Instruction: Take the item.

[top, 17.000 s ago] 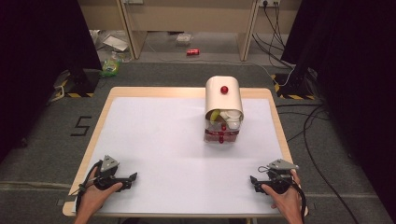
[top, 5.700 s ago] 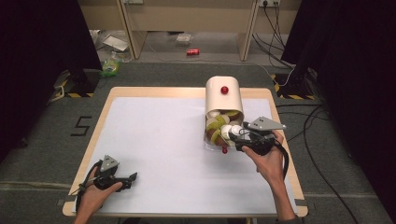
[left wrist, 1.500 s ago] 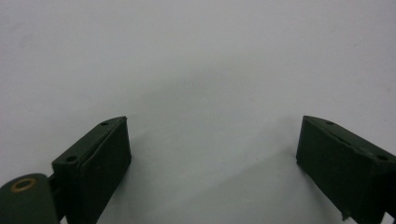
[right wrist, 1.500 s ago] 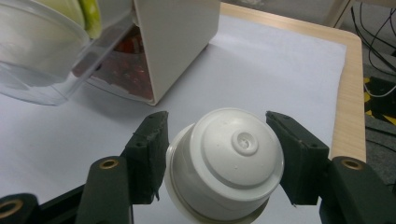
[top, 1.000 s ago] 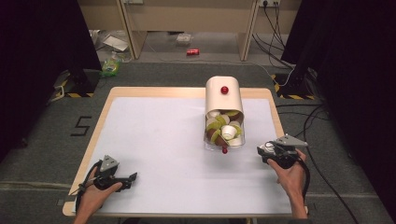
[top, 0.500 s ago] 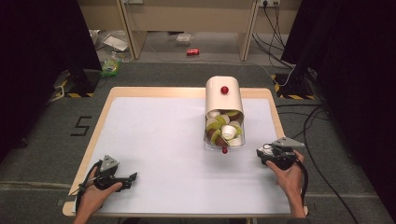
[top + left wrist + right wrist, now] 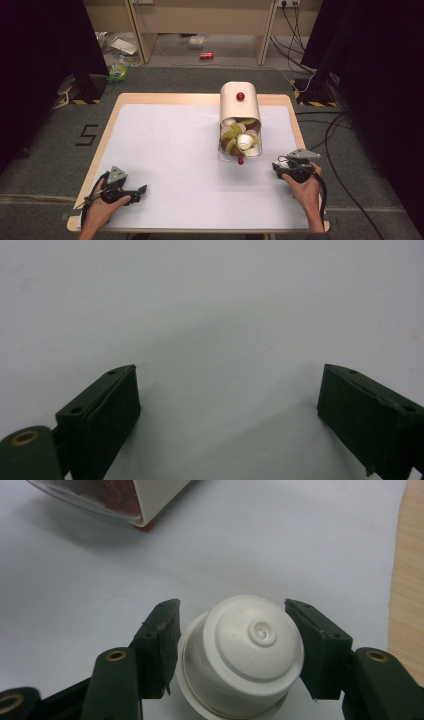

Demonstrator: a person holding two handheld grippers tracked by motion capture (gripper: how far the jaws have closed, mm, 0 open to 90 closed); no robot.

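Right gripper [image 7: 232, 650] holds a white capsule [image 7: 242, 652] between its fingers, now drawn back toward the person from the open capsule box [image 7: 239, 107], right of its mouth. One capsule is out; setting down looks next. Left gripper [image 7: 227, 410] wide, idle on bench [image 7: 165, 145].

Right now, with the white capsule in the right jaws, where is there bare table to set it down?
The broad white stretch between the left gripper and the capsule box is bare, as is the strip in front of the right gripper holding the white capsule. It is crowded only at the box's open tray, full of capsules.
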